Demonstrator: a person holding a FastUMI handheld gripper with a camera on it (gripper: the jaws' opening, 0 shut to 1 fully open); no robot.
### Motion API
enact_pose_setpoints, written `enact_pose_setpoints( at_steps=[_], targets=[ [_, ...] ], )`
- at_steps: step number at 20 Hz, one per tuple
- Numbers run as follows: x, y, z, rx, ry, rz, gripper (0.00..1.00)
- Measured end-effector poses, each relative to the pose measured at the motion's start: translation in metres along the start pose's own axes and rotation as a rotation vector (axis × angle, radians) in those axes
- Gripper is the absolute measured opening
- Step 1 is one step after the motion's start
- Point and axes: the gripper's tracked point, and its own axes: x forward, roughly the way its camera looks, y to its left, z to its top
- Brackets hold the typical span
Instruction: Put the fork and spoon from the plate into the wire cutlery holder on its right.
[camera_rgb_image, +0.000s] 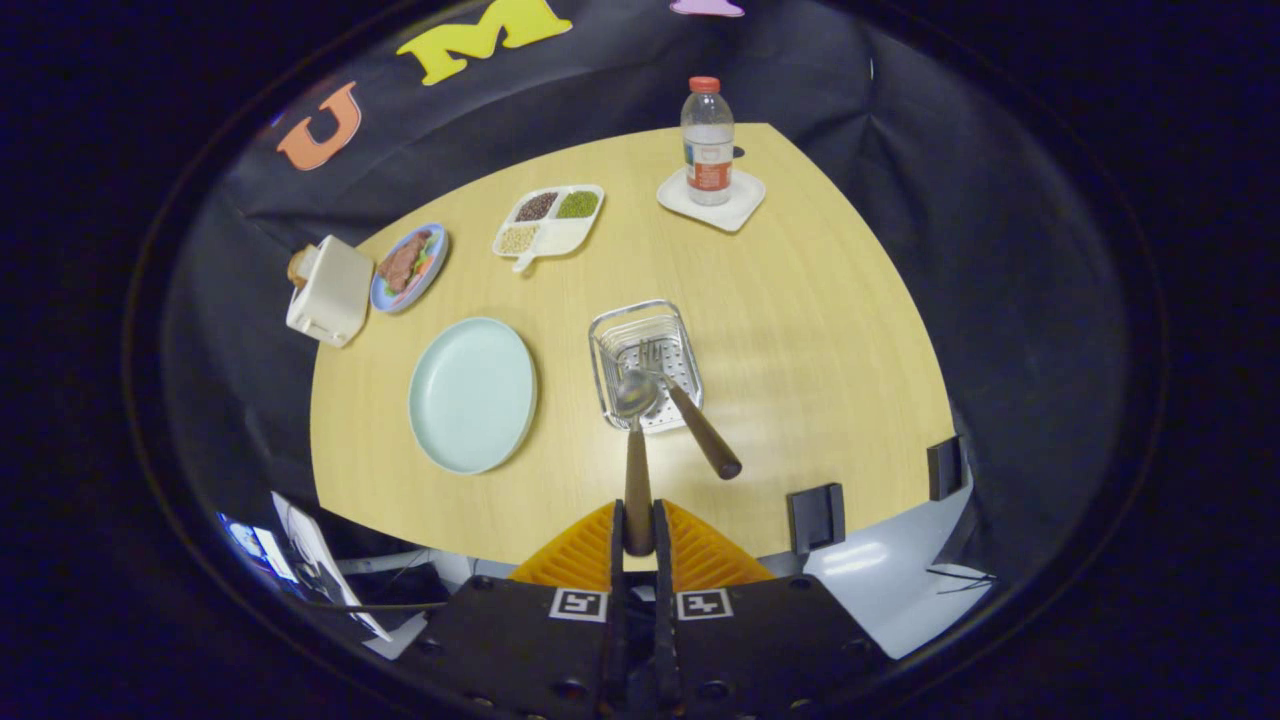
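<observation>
Gripping the spoon (636, 430) by its dark handle, my tongs (638, 535) are clenched with both orange fingers (585, 550) pressing on it, and the spoon's bowl hangs over the near edge of the wire cutlery holder (645, 362) just ahead. I see the fork (690, 415) already leaning in that holder, tines down inside and its brown handle sticking out toward me, right beside the spoon. Left of the holder on the wooden surface (800, 330) sits the pale green plate (472, 394), bare, and beyond them I make out a divided tray (548, 222) and a bottle (707, 140).
</observation>
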Motion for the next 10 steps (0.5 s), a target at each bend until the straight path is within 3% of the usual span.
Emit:
enact_pose_setpoints(
  at_steps=[1,7,10],
  targets=[
    [-0.004,0.004,0.004,0.011,-0.013,0.020,0.13],
    [-0.025,0.015,0.013,-0.041,-0.137,0.046,0.93],
    [-0.046,0.018,0.027,-0.159,-0.296,-0.002,0.97]
  ],
)
